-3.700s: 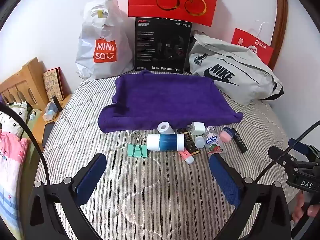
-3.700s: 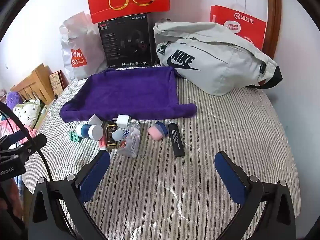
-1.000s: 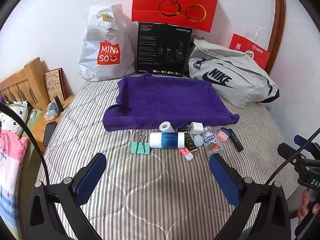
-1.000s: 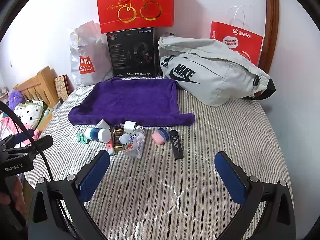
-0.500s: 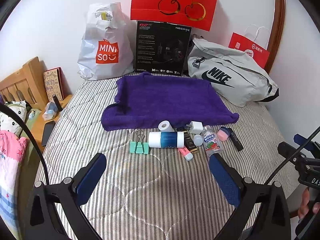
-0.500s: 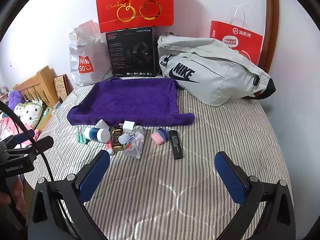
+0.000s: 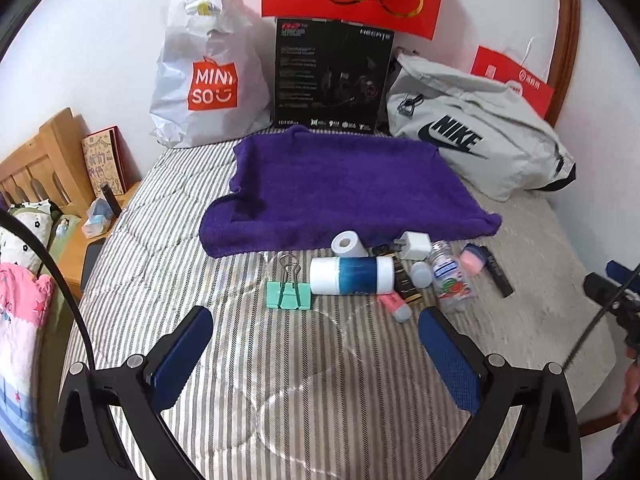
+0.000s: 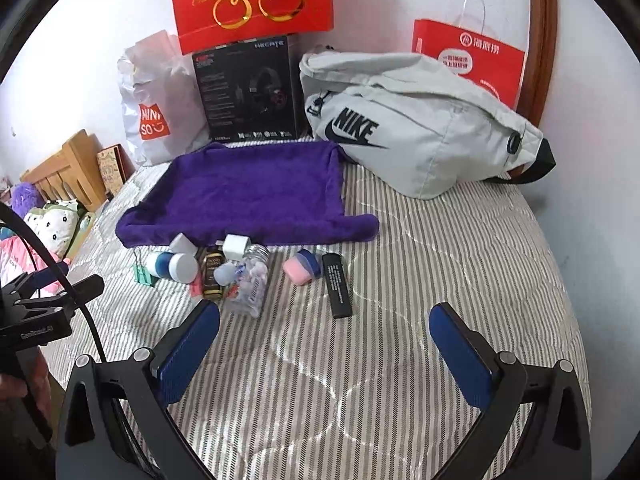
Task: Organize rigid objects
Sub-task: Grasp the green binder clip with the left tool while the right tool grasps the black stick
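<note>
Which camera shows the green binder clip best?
The left wrist view: the binder clip lies whole and unobstructed beside the blue-and-white tube. In the right wrist view only part of it peeks past that tube.

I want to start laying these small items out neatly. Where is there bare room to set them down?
The purple towel is bare. So is the striped cover right of the black stick, and in front of the row. It is crowded from the green clip to the clear bottle.
</note>
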